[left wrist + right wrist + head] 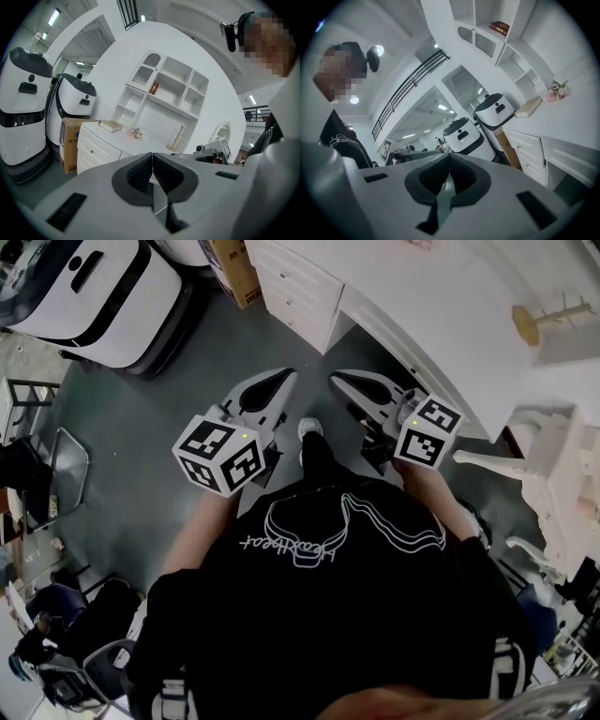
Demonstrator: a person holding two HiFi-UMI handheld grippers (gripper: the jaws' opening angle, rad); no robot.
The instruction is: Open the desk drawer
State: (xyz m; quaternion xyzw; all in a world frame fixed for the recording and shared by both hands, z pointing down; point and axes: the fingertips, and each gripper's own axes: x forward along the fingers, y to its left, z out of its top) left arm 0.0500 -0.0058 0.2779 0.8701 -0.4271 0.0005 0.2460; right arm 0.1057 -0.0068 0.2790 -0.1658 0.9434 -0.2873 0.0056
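Head view: drawer (pixel 292 285) seemingly faces lower-left.

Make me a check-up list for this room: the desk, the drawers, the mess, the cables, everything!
Surface: white desk, against the wall.
Job's things: drawers at the desk's end, all shut, untouched.
Clutter: book, flowers and wooden stand on the desk.
Grippers: left hand-held gripper and right hand-held gripper both shut and empty, held over the floor, short of the desk.
Cables: nothing seen.
Surroundings: grey floor, cardboard box beside the drawers, two white robots past the box, shelves above the desk.
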